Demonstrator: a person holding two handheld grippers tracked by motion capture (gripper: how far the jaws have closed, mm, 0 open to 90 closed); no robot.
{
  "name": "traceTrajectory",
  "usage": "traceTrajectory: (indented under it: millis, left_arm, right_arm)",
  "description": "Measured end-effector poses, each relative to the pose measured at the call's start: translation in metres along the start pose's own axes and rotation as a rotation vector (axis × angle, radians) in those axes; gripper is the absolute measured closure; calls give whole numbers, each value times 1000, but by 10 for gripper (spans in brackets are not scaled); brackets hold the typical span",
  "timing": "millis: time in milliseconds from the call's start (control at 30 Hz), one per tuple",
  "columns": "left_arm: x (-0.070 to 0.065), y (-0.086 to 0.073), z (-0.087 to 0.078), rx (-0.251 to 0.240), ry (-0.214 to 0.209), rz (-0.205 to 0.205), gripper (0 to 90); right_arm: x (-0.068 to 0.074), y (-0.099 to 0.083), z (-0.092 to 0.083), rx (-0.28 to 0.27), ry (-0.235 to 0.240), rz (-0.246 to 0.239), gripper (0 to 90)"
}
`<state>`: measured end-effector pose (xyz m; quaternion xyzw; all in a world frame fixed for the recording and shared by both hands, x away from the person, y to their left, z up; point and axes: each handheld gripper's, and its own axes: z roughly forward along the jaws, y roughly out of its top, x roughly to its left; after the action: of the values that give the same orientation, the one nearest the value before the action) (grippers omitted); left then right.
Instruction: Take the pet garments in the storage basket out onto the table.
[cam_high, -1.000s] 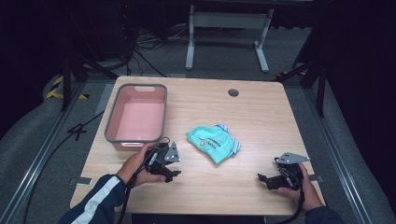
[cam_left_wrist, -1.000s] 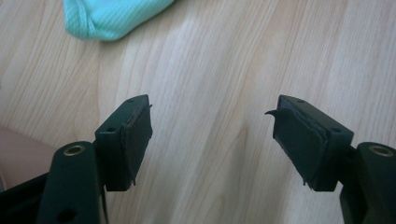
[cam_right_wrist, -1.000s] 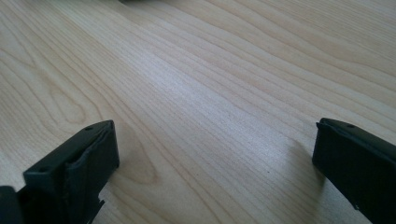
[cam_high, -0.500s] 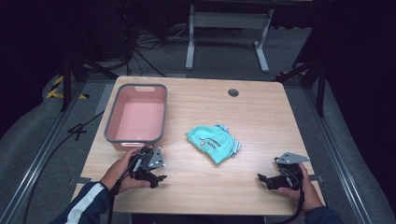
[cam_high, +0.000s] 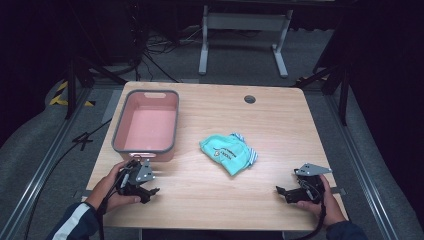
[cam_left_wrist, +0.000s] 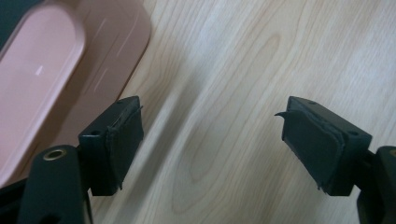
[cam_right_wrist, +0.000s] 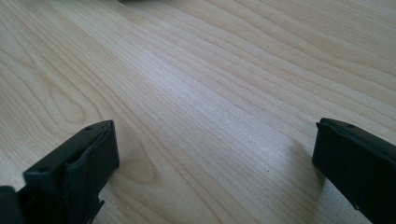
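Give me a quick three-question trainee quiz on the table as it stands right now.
1. True or false: the pink plastic tub holds the crumpled teal cloth.
2. Which gripper is nearest the tub: A left gripper, B right gripper?
3. What lies between the left gripper's pads?

Key:
1. False; the cloth lies on the wooden table, apart from the tub.
2. A.
3. Nothing; jaws stand open over bare wood.

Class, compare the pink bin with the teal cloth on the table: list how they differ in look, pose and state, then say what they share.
The pink bin is a rigid, grey-rimmed box standing upright and empty; the teal cloth is soft, crumpled and lies flat. The pink bin sits near the table's left edge, the teal cloth near its middle. Shared: both rest on the table, touched by neither gripper.
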<state>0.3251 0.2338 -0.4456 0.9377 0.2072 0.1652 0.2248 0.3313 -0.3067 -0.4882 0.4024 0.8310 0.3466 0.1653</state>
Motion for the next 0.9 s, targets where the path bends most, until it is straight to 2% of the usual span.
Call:
traceTrajectory:
  millis: [67, 167, 500, 533, 567, 700, 767, 800, 900]
  left_arm:
    - [1, -4, 0, -4, 3, -11, 207]
    - [5, -18, -1, -16, 5, -41, 204]
    - [19, -56, -3, -74, -27, -191, 204]
    - [19, -56, -3, -74, -27, -191, 203]
    - [21, -63, -3, -97, -46, -229, 203]
    - [24, -76, -2, -152, -76, -307, 194]
    - [22, -80, -1, -191, -56, -335, 188]
    - [19, -80, 0, -198, -39, -337, 186]
    - [17, -80, 1, -205, -32, -343, 149]
  right_arm:
    - [0, 0, 0, 0, 0, 0, 6]
    - [0, 0, 0, 0, 0, 0, 6]
    - [0, 0, 0, 0, 0, 0, 6]
    - [0, 0, 0, 0, 0, 0, 6]
    - [0, 0, 0, 0, 1, 1, 6]
    - [0, 0, 0, 0, 1, 1, 6]
    - [0, 0, 0, 0, 1, 2, 6]
    - [0, 0, 0, 0, 1, 1, 6]
    - [0, 0, 0, 0, 1, 1, 6]
